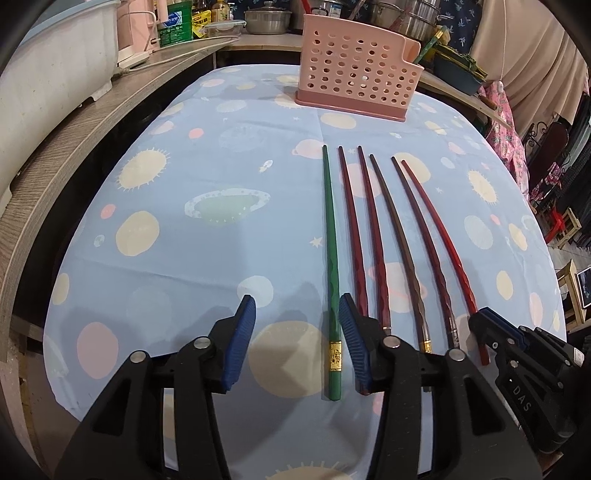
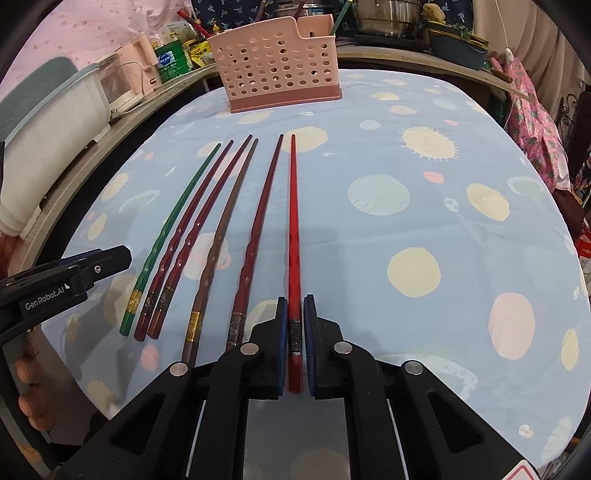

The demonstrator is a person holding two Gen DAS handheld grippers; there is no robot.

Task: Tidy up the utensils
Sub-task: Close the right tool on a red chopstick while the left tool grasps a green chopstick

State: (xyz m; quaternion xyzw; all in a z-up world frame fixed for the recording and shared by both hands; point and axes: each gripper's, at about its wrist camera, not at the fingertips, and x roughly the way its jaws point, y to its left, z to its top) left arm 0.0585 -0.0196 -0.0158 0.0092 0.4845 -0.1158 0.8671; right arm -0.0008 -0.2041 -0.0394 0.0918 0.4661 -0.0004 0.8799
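Several chopsticks lie side by side on the blue planet-print tablecloth (image 1: pixel 207 236), tips toward a pink perforated holder (image 1: pixel 354 74) (image 2: pixel 277 70) at the far end. My left gripper (image 1: pixel 297 299) is open, straddling the thick end of the green chopstick (image 1: pixel 330 240), which lies close to the right pad (image 1: pixel 351 332); the left pad stands well clear. My right gripper (image 2: pixel 295 301) is shut on the bright red chopstick (image 2: pixel 294 229) near its banded end. Between these two lie dark red chopsticks (image 2: pixel 192 236) and a brown chopstick (image 2: pixel 218 243). Each gripper shows in the other's view: left gripper (image 2: pixel 92 266), right gripper (image 1: pixel 517 343).
A wooden counter (image 1: pixel 74 147) curves along the left and back, with a white tub (image 1: pixel 48 74), bottles and steel pots (image 1: pixel 267 20). A green chopstick (image 2: pixel 340 18) stands in the holder. Patterned cloth (image 2: pixel 532 122) hangs at the right. Fingers of a hand (image 2: pixel 26 373) show at the left edge.
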